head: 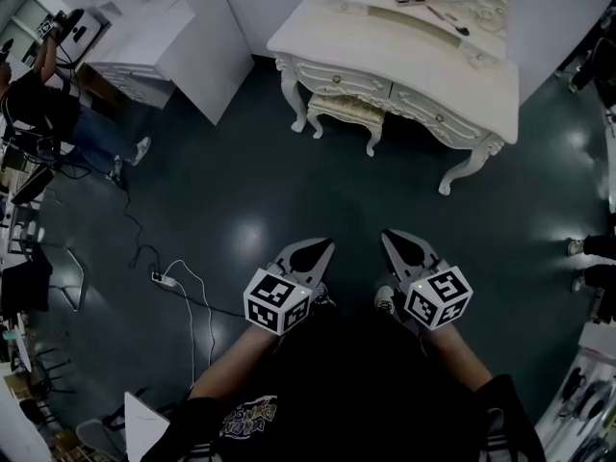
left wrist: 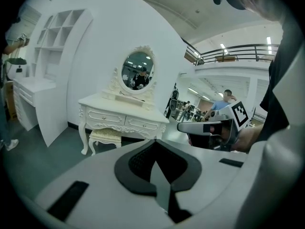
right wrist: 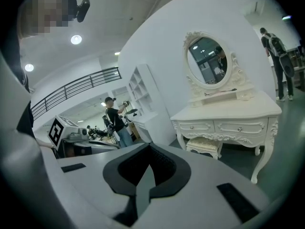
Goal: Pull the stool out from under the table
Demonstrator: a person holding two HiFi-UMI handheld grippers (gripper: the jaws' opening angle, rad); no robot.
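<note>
A cream stool [head: 346,114] with carved legs stands tucked under the white dressing table [head: 404,41], far ahead of me across the dark floor. The stool [left wrist: 106,137] shows under the table [left wrist: 121,109] in the left gripper view, and the stool [right wrist: 204,146] sits below the table [right wrist: 228,113] in the right gripper view. My left gripper [head: 325,245] and right gripper [head: 388,236] hang side by side near my body, both shut with nothing in them, well short of the stool.
An oval mirror [left wrist: 137,70] tops the table. A white shelf unit and cabinet [head: 164,37] stand at the left. A power strip with cables [head: 166,281] lies on the floor at my left. A person [head: 58,114] stands at the far left.
</note>
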